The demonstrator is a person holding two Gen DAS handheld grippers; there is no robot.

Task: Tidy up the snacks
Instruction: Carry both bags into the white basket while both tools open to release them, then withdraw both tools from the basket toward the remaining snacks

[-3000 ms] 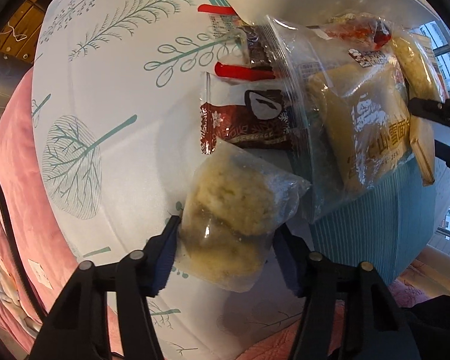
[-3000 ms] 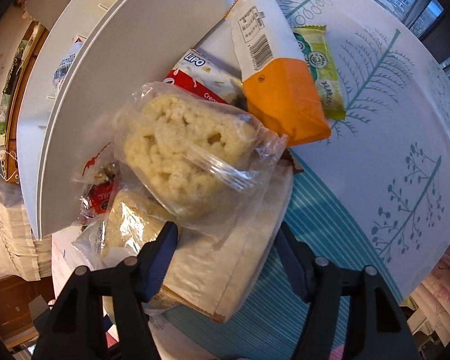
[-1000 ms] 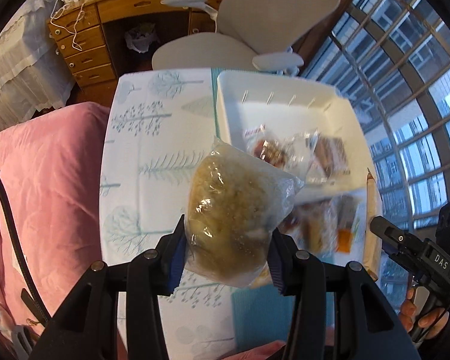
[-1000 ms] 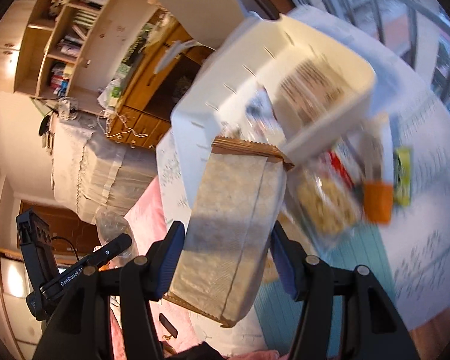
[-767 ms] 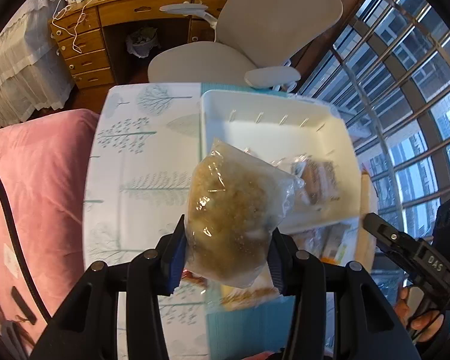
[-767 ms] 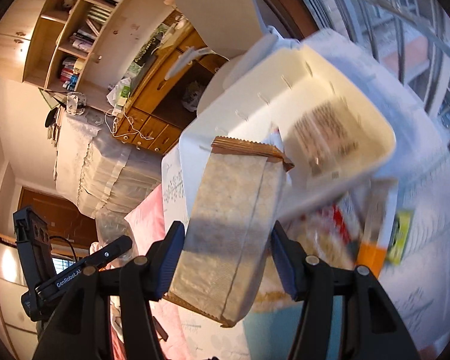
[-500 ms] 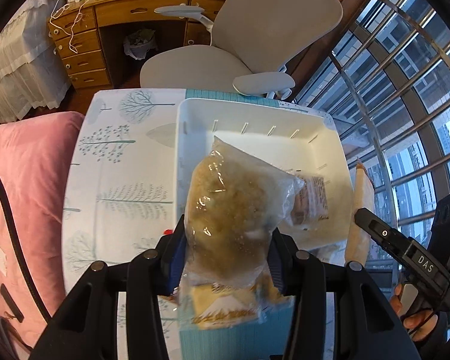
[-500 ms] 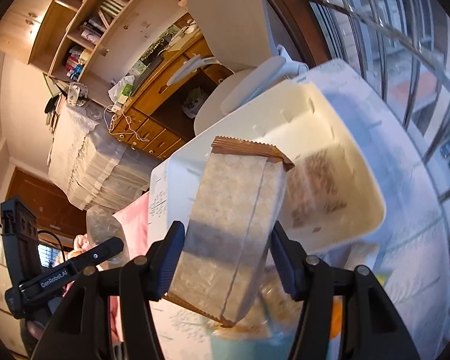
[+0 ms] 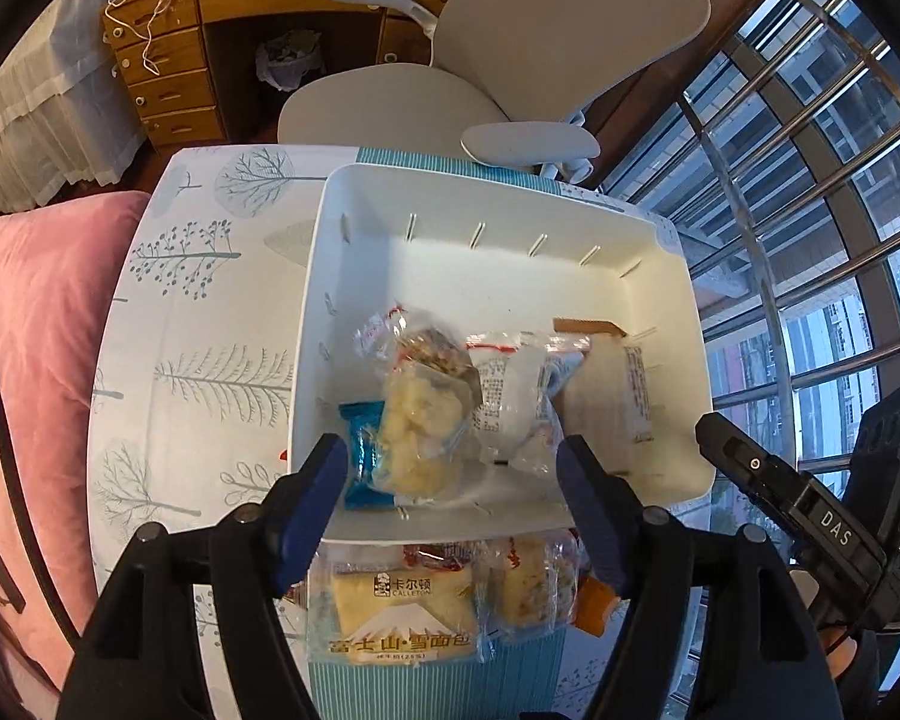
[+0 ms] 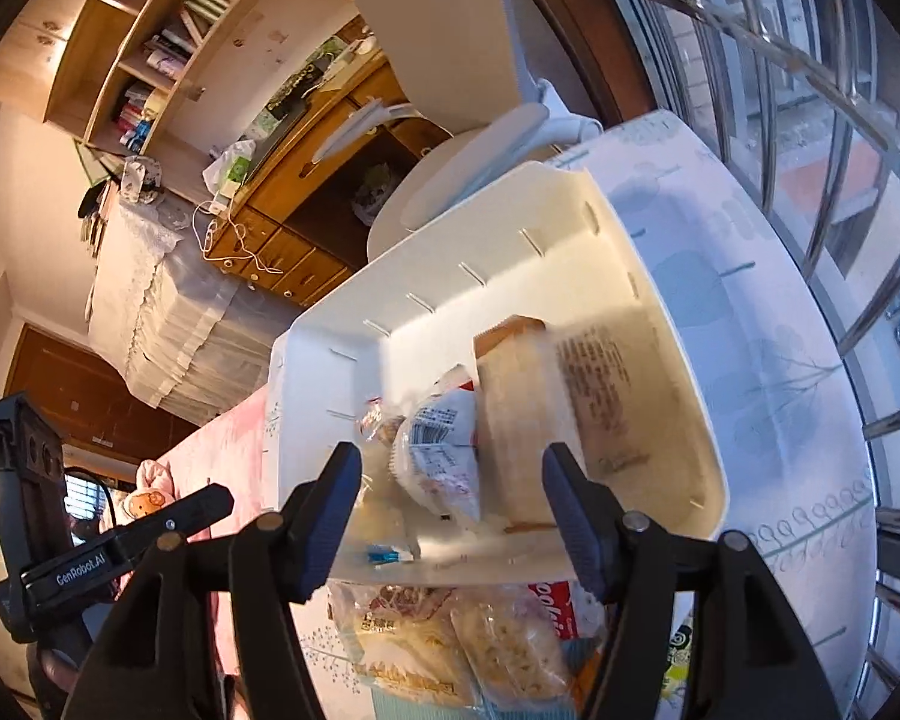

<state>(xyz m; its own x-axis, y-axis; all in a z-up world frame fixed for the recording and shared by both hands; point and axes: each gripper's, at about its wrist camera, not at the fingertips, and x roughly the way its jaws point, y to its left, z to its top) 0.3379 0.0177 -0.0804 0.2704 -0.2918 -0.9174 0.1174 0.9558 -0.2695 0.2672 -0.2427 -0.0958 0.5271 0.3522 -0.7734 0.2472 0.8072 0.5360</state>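
Left wrist view: left gripper (image 9: pixel 453 471) and right gripper (image 10: pixel 450 495), jaws just spread and pinching nothing, above the white bin (image 9: pixel 504 246) on the table (image 9: pixel 210 312), where the clear puffed-snack bag (image 9: pixel 420 438) and tan packet (image 10: pixel 525 420) lie.

Home setting, bedroom doubling as study. Wooden desk with drawers (image 9: pixel 162 90) standing against far wall, white office chair (image 9: pixel 510 60) sitting before it. Bookshelf (image 10: pixel 150 48) holding books above desk. Pink bedding (image 9: pixel 30 360) lying beside small surface (image 9: pixel 198 360) wearing tree-print cloth. Barred window (image 9: pixel 810 210) showing apartment blocks outside. Charger cable (image 9: pixel 144 18) trailing over desk edge.
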